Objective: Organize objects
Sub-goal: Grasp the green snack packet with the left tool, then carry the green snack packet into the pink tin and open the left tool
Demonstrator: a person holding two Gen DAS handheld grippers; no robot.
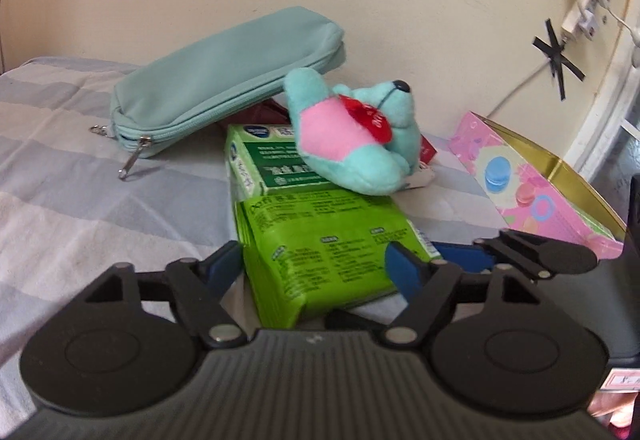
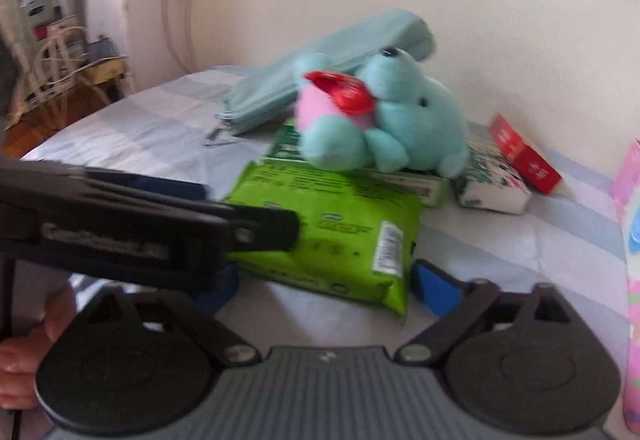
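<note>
- Looking across the striped bedsheet (image 1: 80,144), we see the clutter piled at centre frame in both views, with the pink tin (image 1: 540,196) open at the right edge of the left wrist view.
- We find the green wipes pack (image 1: 320,252) lying flat at lower centre, directly ahead of both tools, its long axis running away from us toward the wall in the left wrist view; we judge it the thing to lift next.
- We see the teal plush (image 1: 352,144) resting on the dark green box (image 1: 272,160) behind the pack, with the teal pouch (image 1: 224,80) at upper left.
- We see the left gripper (image 1: 316,264) half open and straddling the pack's near end; its blue pads look to touch the sides, though we cannot tell whether they clamp.
- We see the right gripper (image 2: 324,280) spread wide around the pack's near corner, gripping nothing; the left tool crosses its view at left.
</note>
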